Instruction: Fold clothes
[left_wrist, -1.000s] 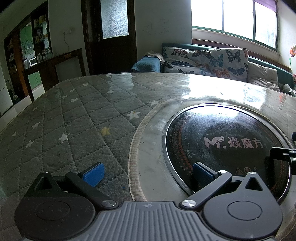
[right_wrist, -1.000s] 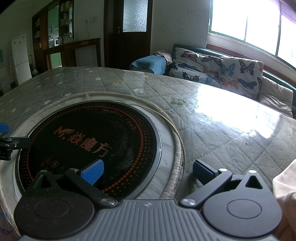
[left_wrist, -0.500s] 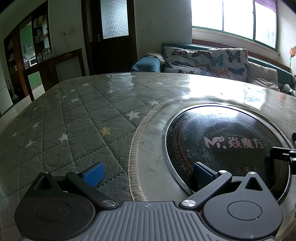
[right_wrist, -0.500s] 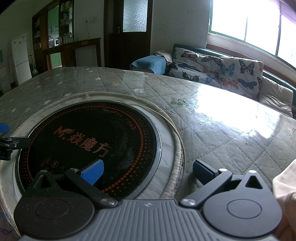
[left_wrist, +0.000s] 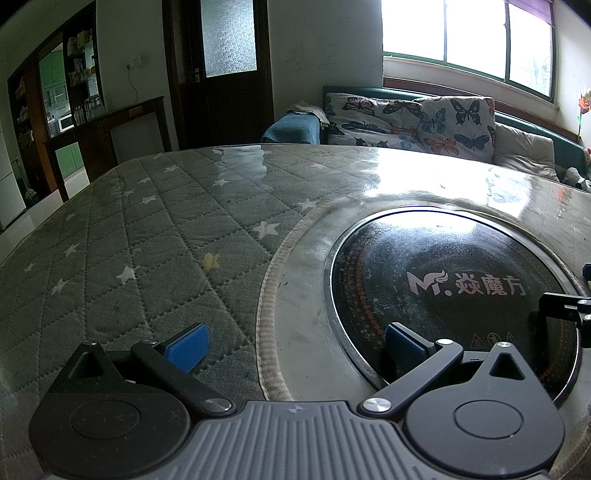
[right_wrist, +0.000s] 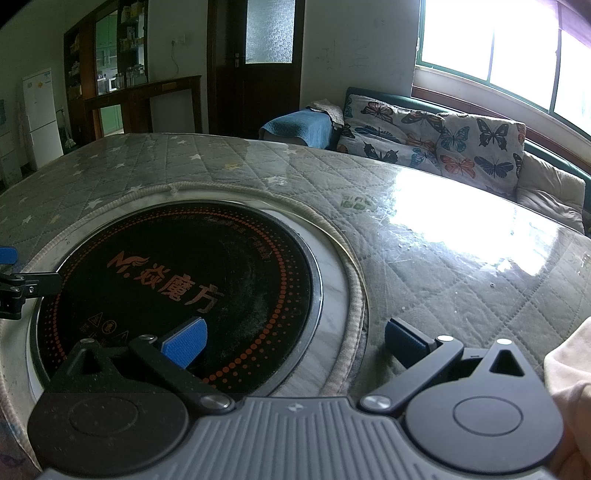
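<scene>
Nothing has moved since a second ago: both grippers sit where they were, low over the table, and the scene is unchanged.

The left gripper (left_wrist: 291, 341) fills the bottom of its frame, jaws spread wide with nothing between the blue pads (left_wrist: 188, 345). It straddles the seam where the quilted star cover (left_wrist: 147, 258) meets the round black cooktop (left_wrist: 443, 295) set into the table. The right gripper (right_wrist: 293, 341) is likewise wide open and empty, one pad over the cooktop, the other over the glossy quilted cover at the right of the frame. Each gripper's tip shows at the edge of the other's view.

The only clothing in sight is a pale pinkish garment (right_wrist: 569, 376) at the lower right edge of the right wrist view, just beside the right gripper's housing; the left view shows none. Most of it is cut off, so its type and layout can't be told.

It looks soft, light and limp, likely to sag and bunch when lifted and to slide easily on the shiny cover. A good hold would probably be a pinch at a hem or corner, one gripper at each end, once it is pulled onto the open cover.
</scene>
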